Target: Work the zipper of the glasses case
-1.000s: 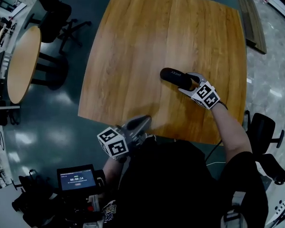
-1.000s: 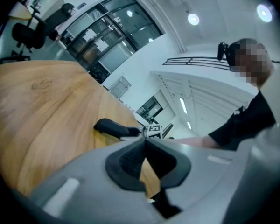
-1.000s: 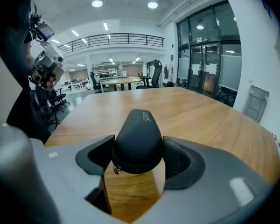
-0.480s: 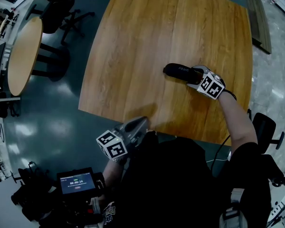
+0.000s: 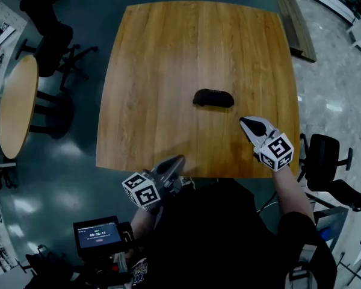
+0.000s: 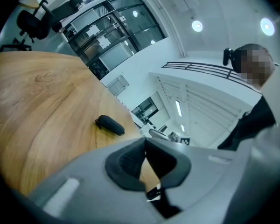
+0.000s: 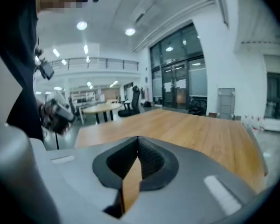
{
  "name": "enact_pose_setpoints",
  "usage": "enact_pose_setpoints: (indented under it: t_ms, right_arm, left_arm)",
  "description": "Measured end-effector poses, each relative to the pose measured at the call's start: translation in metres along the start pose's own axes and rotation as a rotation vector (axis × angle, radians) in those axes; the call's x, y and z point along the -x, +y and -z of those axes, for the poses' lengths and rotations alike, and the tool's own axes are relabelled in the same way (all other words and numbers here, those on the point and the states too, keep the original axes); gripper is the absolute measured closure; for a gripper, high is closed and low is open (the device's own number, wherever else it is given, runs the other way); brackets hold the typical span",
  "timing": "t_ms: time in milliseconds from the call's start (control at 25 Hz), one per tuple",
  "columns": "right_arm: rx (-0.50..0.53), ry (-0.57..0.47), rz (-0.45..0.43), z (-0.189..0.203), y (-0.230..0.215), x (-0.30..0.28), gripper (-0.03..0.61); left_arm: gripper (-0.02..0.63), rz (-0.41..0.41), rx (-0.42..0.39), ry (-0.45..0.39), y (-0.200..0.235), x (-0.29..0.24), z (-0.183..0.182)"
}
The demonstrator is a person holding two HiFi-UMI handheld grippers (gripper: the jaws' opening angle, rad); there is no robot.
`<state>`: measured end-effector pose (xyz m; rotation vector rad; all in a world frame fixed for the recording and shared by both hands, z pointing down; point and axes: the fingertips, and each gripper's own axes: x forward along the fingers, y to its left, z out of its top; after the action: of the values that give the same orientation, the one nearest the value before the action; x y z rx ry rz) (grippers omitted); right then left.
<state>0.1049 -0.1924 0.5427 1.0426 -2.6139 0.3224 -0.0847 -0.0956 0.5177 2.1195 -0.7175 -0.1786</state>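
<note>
An open office hall: glass-walled rooms (image 7: 177, 85), round table (image 5: 15, 104) at nine o'clock, office chair (image 5: 322, 155) at three.

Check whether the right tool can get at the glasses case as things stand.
Probably yes: only bare table lies between the right tool and the glasses case. Its jaws have just closed on nothing and must reopen.

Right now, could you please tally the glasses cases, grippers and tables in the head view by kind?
Black glasses case: 1, lying on the square table.
Grippers: 2, the left gripper and the right gripper; the right's jaws have just been closing, with nothing between them.
Wooden tables: 2, the square table and the round table.
Total: 5
</note>
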Motion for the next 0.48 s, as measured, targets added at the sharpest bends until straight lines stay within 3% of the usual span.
enact_pose_setpoints:
  t_ms: [120,240,480]
  right_arm:
    - [-0.242,-0.154,0.082,-0.02,0.047,0.027,0.574]
    - [-0.394,-0.222,0.119,-0.03,0.094,0.032,0.574]
    - [-0.412,-0.321,0.118,-0.061,0.135,0.043,0.574]
  left_arm:
    - [0.615,0.076,-0.019,0.044,-0.004,-0.003,0.002]
    - [0.615,0.15,-0.047,0.121,-0.013,-0.005,0.01]
    - [0.615,0.269,-0.119,0.225,-0.044,-0.025,0.02]
